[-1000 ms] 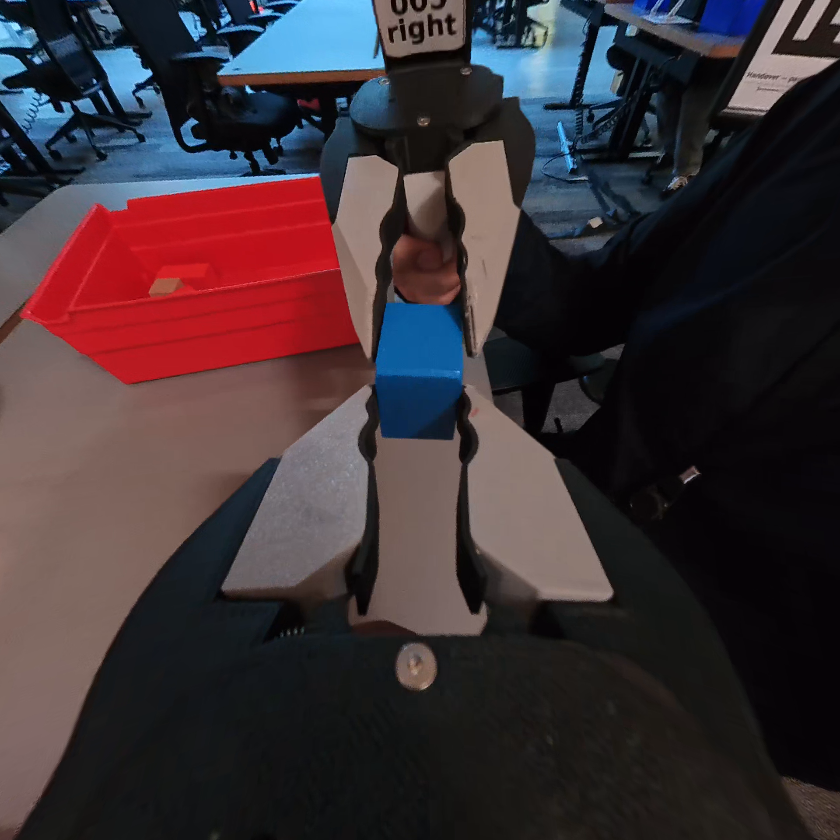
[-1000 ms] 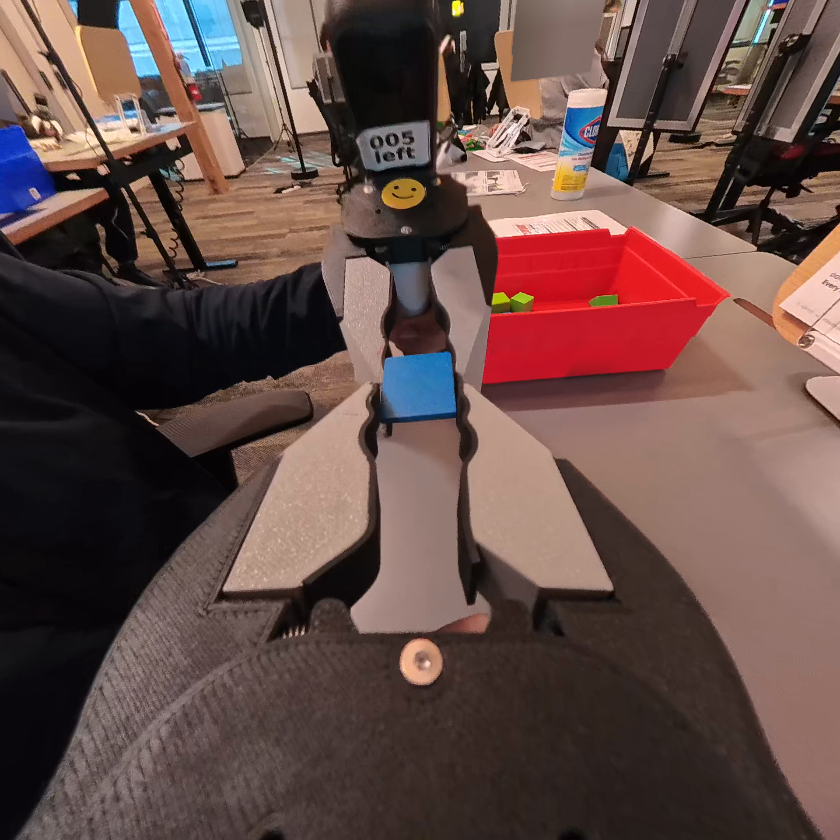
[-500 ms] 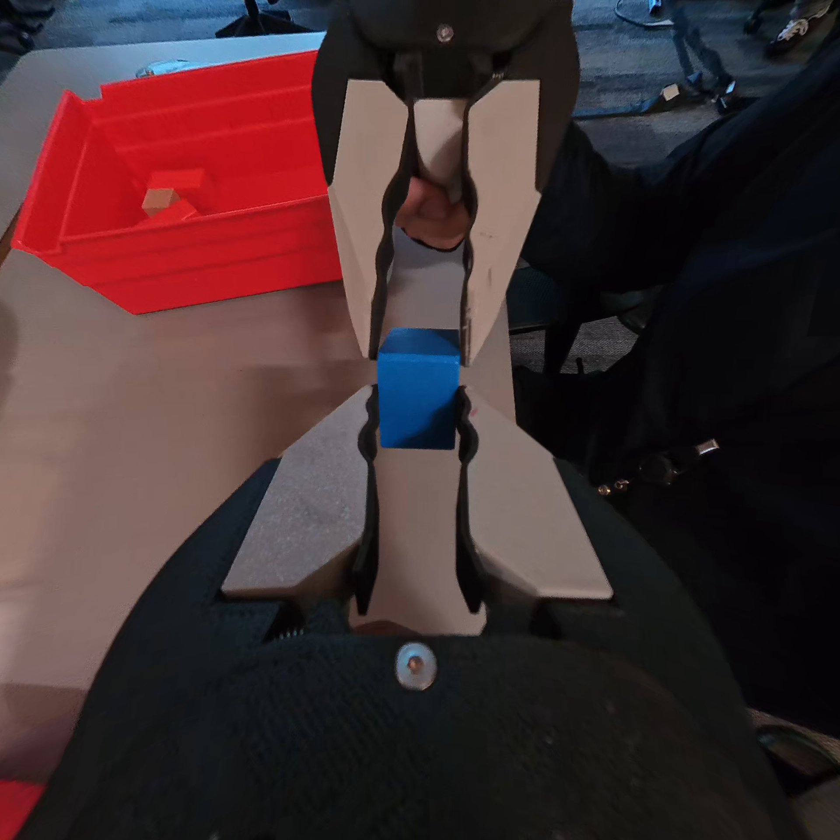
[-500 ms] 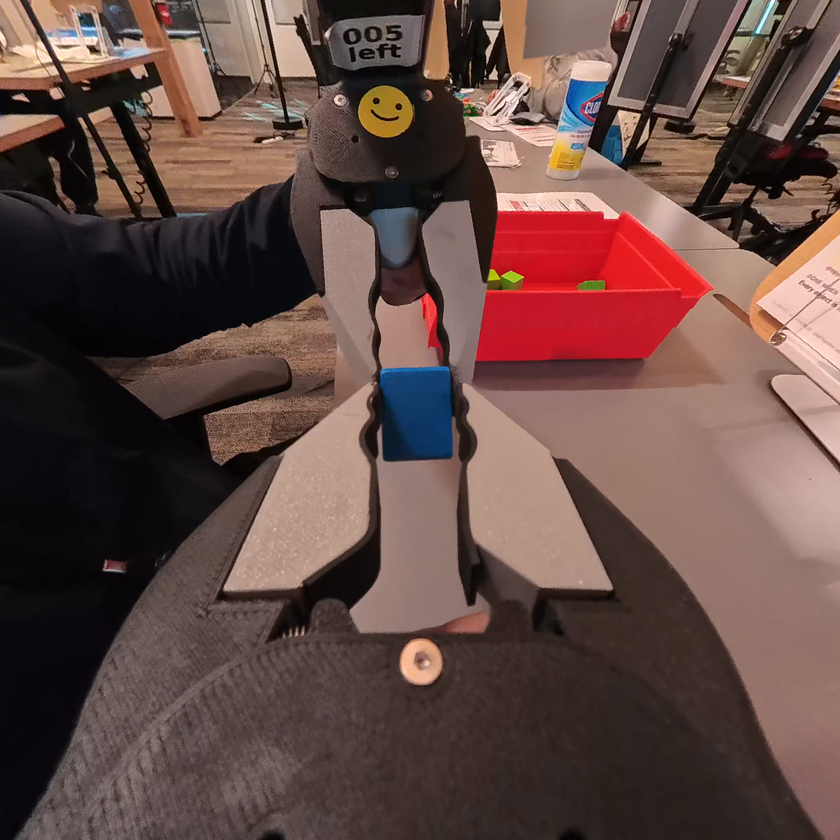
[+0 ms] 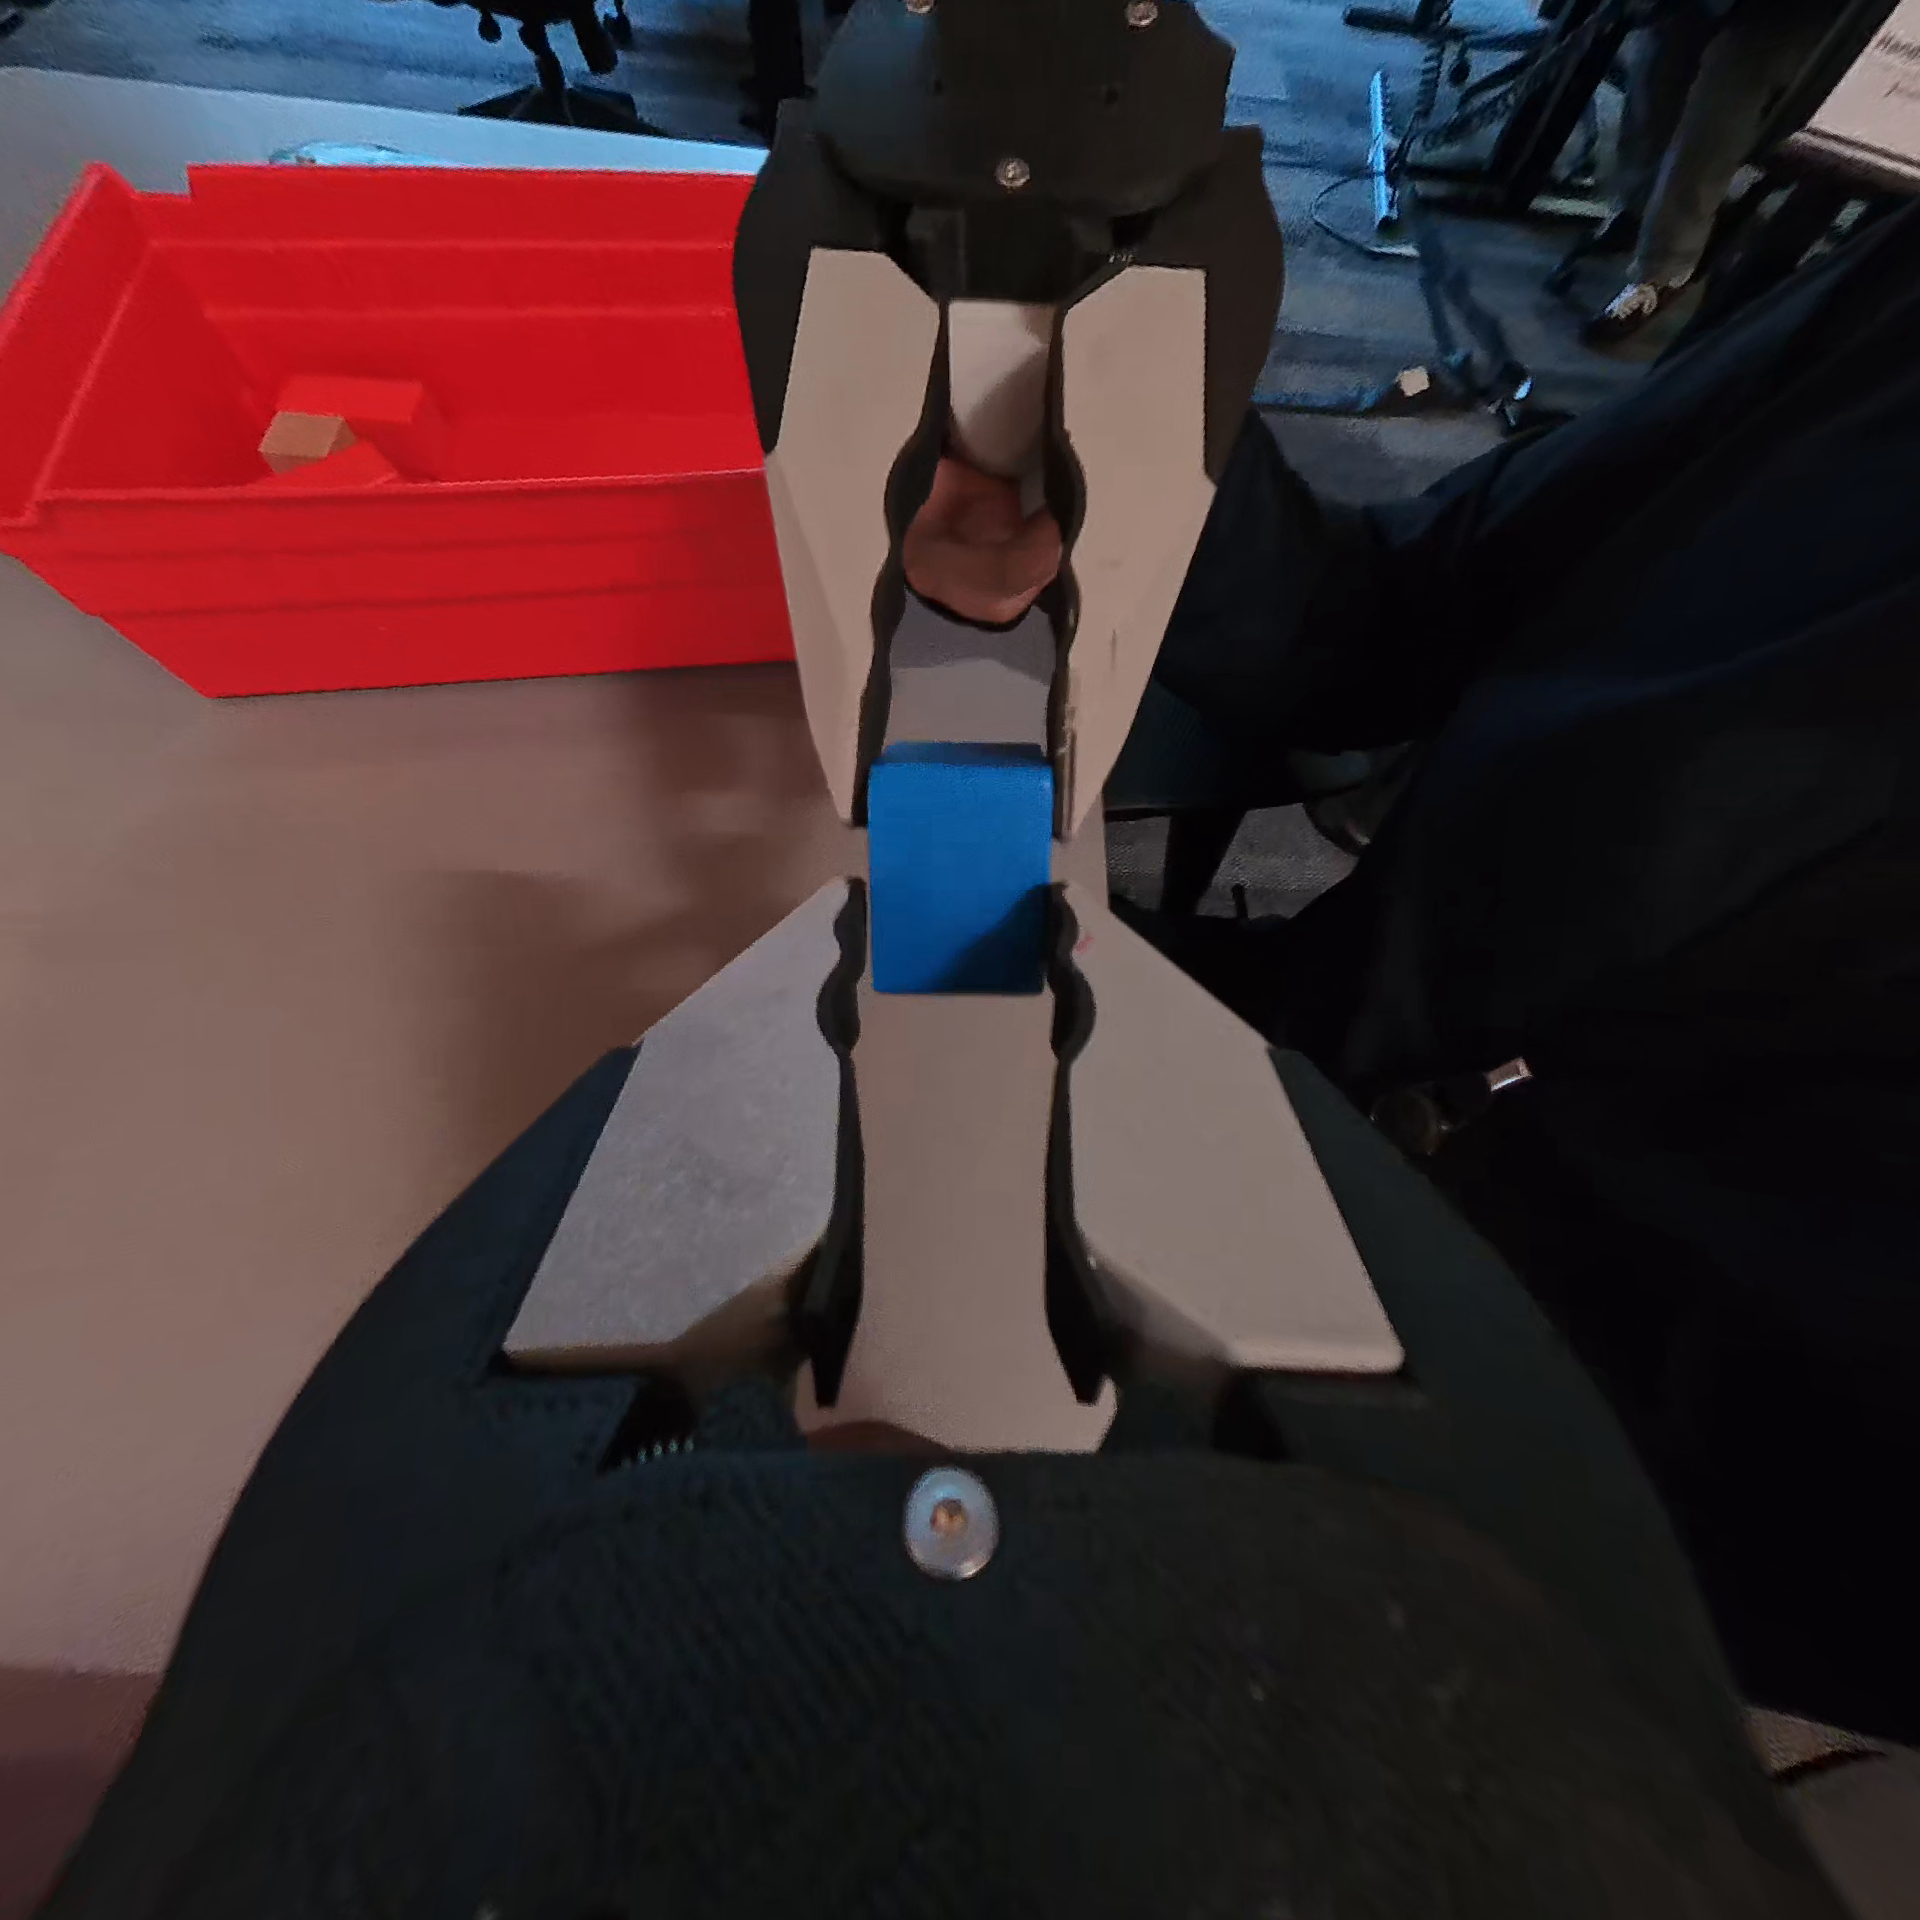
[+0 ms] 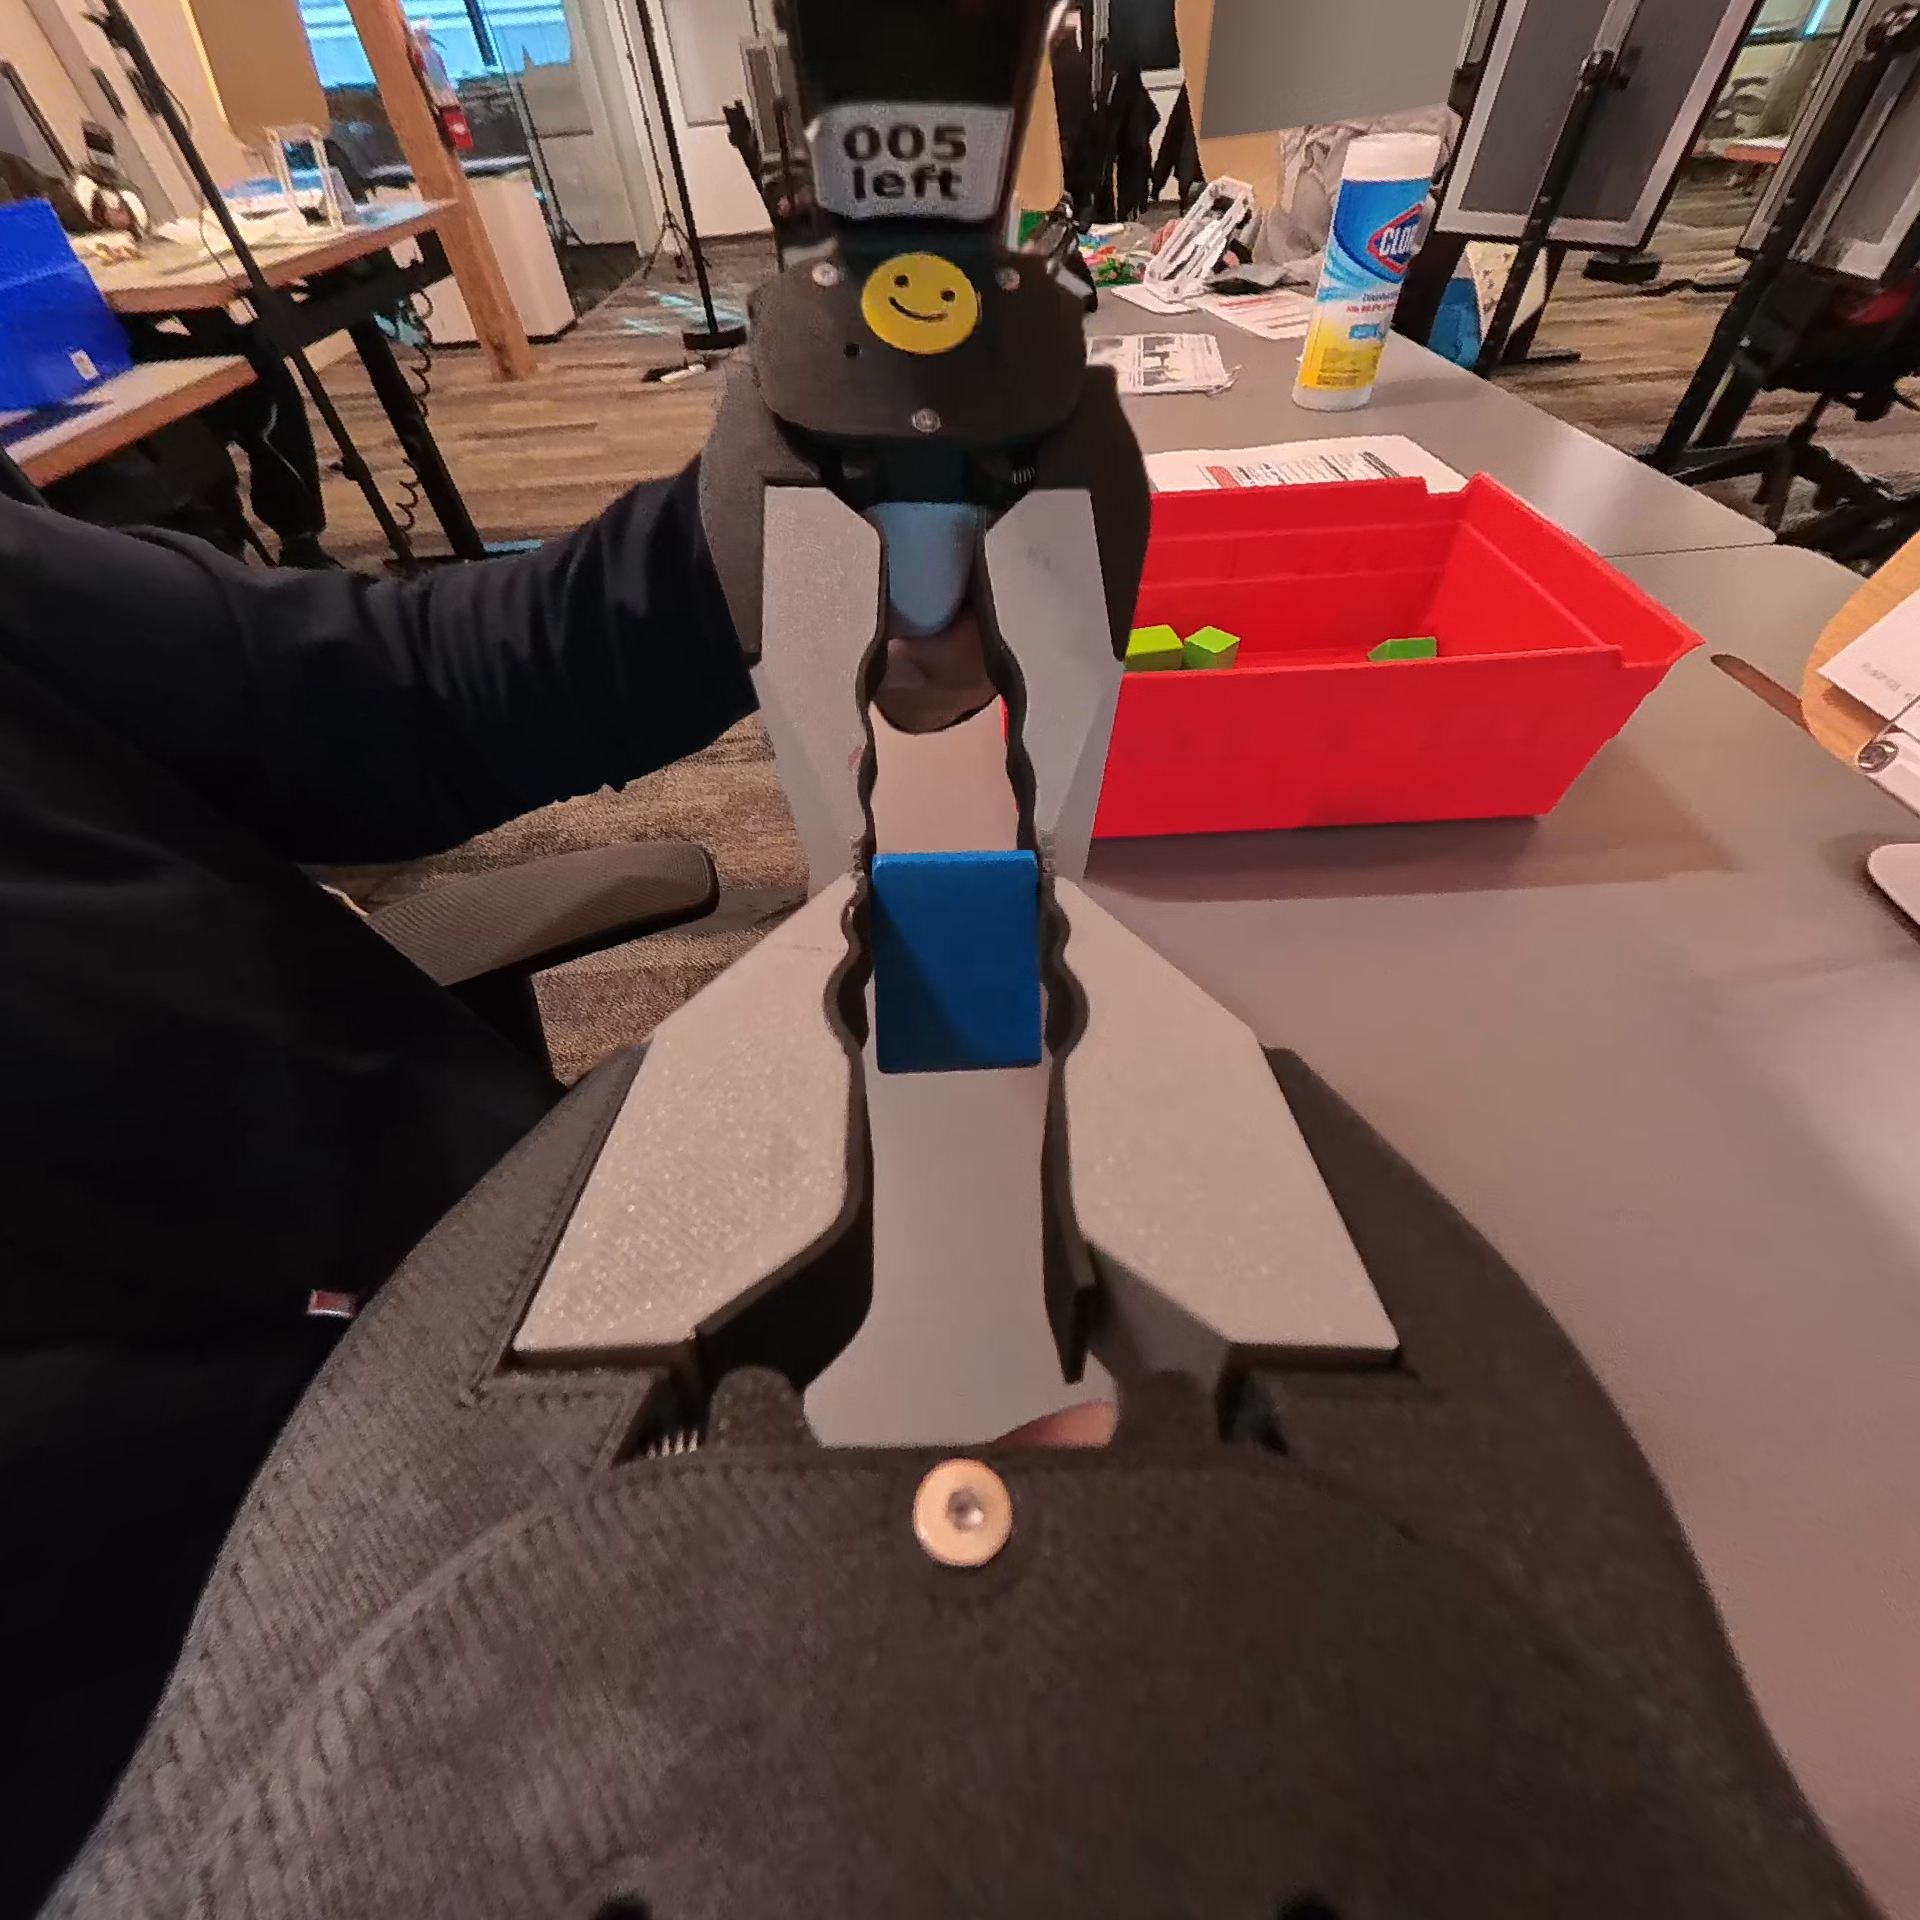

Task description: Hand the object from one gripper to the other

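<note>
Left wrist view: left tongs closed on the near half of a blue block, wavy pads against both flanks; right tongs, facing tip to tip, clamped on the far half. Block carried in the air above the bench, with a red bin holding small blocks beyond and to the left of the tips, a dark sleeve to the right. Right wrist view: right tongs narrowed to block width, pads flush on the blue block along most of its length; left tongs opposite, touching only its far edge. A second red bin with green blocks beyond and to the right, a wipes canister farther back. Handover apparently at the shared-hold stage. Likely hazards: both pairs pulling apart while clamped, twisting the block loose; a release before the receiving grip is firm, dropping it off the bench edge close below.
</note>
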Tool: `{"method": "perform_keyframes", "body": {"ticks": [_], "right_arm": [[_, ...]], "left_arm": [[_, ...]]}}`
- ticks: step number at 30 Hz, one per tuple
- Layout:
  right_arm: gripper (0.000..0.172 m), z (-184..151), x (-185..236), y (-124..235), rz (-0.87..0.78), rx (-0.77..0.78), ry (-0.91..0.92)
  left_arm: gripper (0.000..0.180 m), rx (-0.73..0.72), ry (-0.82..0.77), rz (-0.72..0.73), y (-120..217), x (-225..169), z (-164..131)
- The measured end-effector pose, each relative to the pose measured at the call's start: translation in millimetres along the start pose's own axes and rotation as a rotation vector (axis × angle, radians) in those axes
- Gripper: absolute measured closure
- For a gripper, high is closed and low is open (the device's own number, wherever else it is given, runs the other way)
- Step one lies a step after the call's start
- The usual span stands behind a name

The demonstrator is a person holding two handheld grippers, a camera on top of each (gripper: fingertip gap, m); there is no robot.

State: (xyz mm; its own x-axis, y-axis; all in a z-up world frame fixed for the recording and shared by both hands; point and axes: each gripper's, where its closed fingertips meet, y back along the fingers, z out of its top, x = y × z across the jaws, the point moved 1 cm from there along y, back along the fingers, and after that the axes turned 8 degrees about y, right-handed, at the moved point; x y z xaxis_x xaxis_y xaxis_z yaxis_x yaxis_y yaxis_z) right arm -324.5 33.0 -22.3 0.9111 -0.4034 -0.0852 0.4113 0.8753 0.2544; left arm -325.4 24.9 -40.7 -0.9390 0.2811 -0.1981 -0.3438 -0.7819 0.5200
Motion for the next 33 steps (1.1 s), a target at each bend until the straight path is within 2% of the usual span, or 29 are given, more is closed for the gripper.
{"method": "perform_keyframes", "body": {"ticks": [5,7,20,26,27,29,33], "right_arm": [[0.143,2.5,2.2,-1.7,0.025,-0.022,-0.019],[0.143,-3.2,-1.5,-4.3,-0.001,0.007,-0.004],[0.142,-15.2,5.1,-8.3,0.031,0.069,0.045],[0.142,-9.8,1.5,-5.0,0.006,0.057,0.029],[0.142,-9.6,-1.6,-1.3,-0.008,0.058,0.029],[0.142,-9.7,-18.1,16.4,-0.1,0.067,0.037],[0.142,-13.8,-76.9,100.6,-0.446,0.065,-0.019]], "left_arm": [[0.14,0.031,-0.003,-0.009,-4.6,1.4,-10.4],[0.151,0.032,-0.019,0.008,-5.3,3.2,-9.4],[0.151,0.117,-0.026,0.065,-7.6,-1.1,-12.1],[0.151,0.059,0.001,0.063,-3.3,0.8,-6.0],[0.15,0.053,0.017,0.075,-0.1,3.8,-6.4],[0.137,0.037,0.045,0.169,9.9,17.0,-9.0],[0.136,-0.052,0.079,0.3,38.7,23.1,-18.7]]}}
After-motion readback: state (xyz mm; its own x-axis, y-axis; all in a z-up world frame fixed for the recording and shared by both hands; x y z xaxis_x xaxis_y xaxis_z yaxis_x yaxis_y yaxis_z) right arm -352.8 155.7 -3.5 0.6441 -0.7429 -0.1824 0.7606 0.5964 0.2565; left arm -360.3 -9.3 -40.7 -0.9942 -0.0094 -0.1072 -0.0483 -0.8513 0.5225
